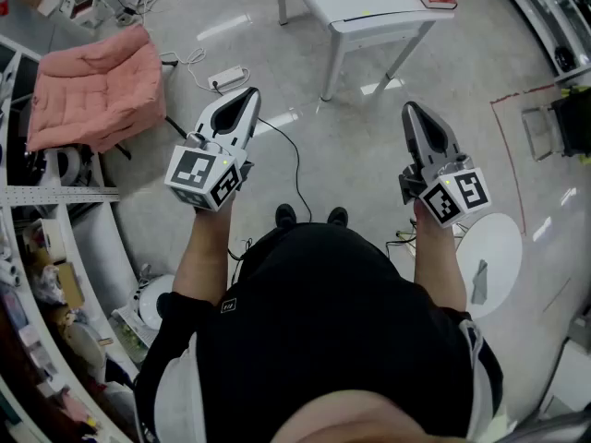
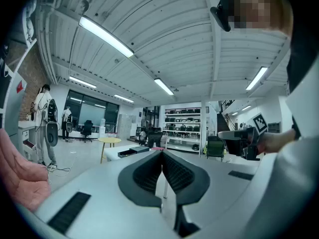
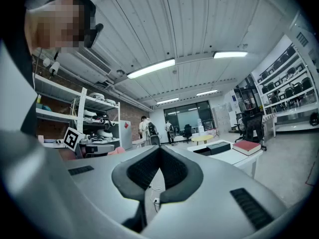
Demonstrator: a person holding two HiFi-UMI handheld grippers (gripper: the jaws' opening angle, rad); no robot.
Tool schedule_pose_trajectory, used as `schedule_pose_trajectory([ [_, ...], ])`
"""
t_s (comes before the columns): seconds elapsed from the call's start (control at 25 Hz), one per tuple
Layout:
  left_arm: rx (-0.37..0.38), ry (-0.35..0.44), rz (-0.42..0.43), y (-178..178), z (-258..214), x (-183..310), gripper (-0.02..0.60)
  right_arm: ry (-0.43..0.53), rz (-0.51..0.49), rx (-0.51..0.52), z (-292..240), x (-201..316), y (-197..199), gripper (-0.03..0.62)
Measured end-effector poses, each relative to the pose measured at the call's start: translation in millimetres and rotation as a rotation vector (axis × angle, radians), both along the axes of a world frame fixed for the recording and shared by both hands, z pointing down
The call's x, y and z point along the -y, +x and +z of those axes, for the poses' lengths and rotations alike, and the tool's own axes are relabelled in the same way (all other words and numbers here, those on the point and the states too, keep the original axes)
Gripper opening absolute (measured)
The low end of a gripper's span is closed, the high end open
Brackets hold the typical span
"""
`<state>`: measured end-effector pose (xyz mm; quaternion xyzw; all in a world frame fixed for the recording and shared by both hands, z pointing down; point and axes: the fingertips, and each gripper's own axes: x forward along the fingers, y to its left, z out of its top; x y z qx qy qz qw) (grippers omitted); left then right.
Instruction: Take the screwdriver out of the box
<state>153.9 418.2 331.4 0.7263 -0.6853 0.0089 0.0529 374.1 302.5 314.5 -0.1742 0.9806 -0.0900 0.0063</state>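
Observation:
I see no screwdriver in any view. A dark flat box (image 3: 218, 147) lies on a white table (image 3: 234, 157) ahead, beside a red book (image 3: 247, 147); the left gripper view shows the same box (image 2: 128, 153) farther off. My left gripper (image 1: 247, 95) (image 2: 162, 152) is held level at waist height, jaws shut with nothing between them. To its right, the right gripper (image 1: 409, 109) (image 3: 159, 148) is level too, its pads meeting at the tip, shut and empty. Both point toward the table (image 1: 369, 12), well short of it.
A pink padded chair (image 1: 97, 86) stands at the left by a power strip (image 1: 226, 79) with cables on the floor. Shelving (image 1: 37, 247) lines the left side. A white round base (image 1: 489, 261) is near my right. People stand far off by a yellow table (image 2: 109, 141).

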Motion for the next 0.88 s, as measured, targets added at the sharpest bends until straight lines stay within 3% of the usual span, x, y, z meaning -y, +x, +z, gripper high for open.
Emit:
schedule_pose_trajectory([
  [0.88,-0.042,-0.028,0.033,-71.8,29.3,-56.3,0.014,-0.046,0.027,-0.011,15.4,-62.2,-70.7,0.029],
])
